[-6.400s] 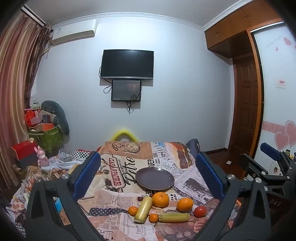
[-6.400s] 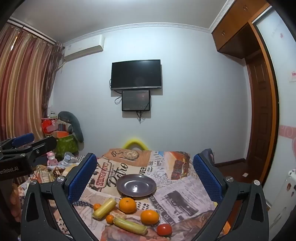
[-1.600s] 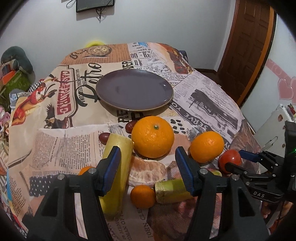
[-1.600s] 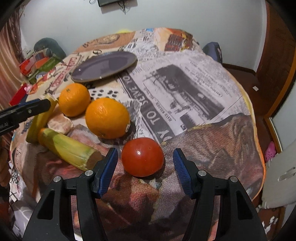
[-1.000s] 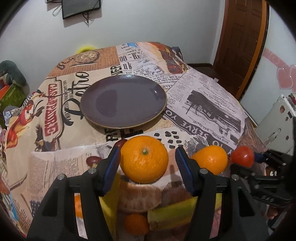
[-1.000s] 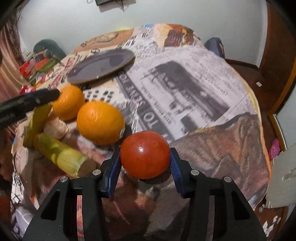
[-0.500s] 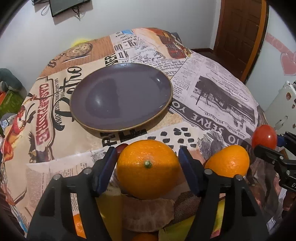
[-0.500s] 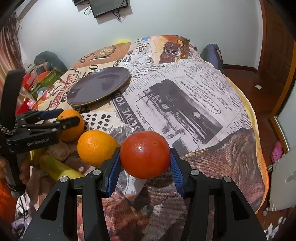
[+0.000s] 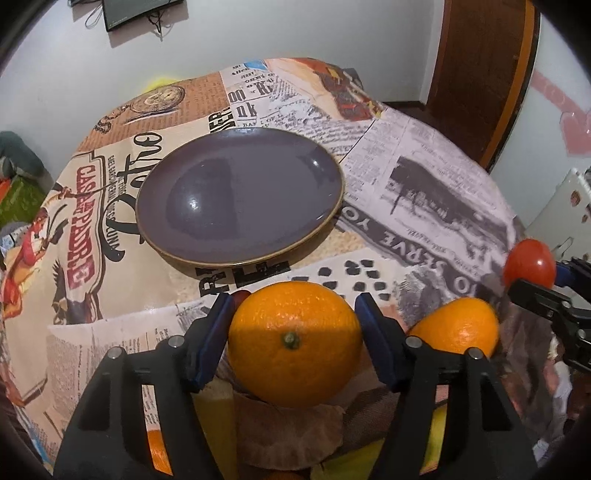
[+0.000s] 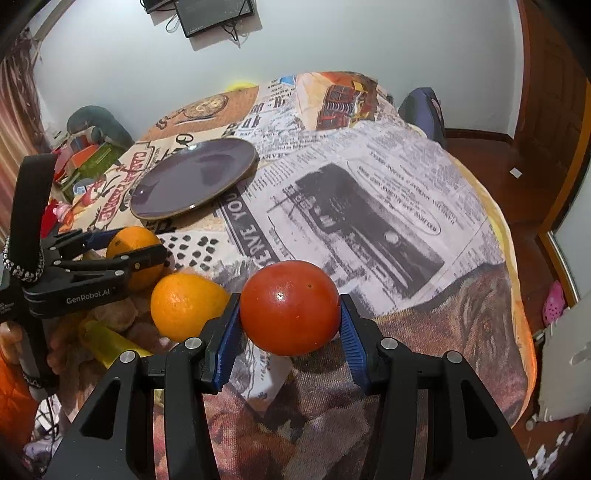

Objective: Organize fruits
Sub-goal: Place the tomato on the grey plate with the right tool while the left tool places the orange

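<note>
Newsprint-pattern cloth (image 9: pixel 424 192), glossy round purple plate (image 9: pixel 240 199), left gripper (image 9: pixel 293 332) jaws just closing onto dimpled orange (image 9: pixel 293 343), right gripper (image 10: pixel 290 314) clamped on smooth red tomato (image 10: pixel 290 306)

A newsprint tablecloth (image 10: pixel 369 192), wall screen (image 10: pixel 214 14) and wooden door (image 9: pixel 480 74).

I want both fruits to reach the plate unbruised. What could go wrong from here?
The left hand-held gripper has the big orange between its jaws, which just closed in a little; a shallow hold on round peel may slip. The right hand-held gripper clamps a tomato, which bruises easily. The purple plate is shallow, so round fruit could roll off.
</note>
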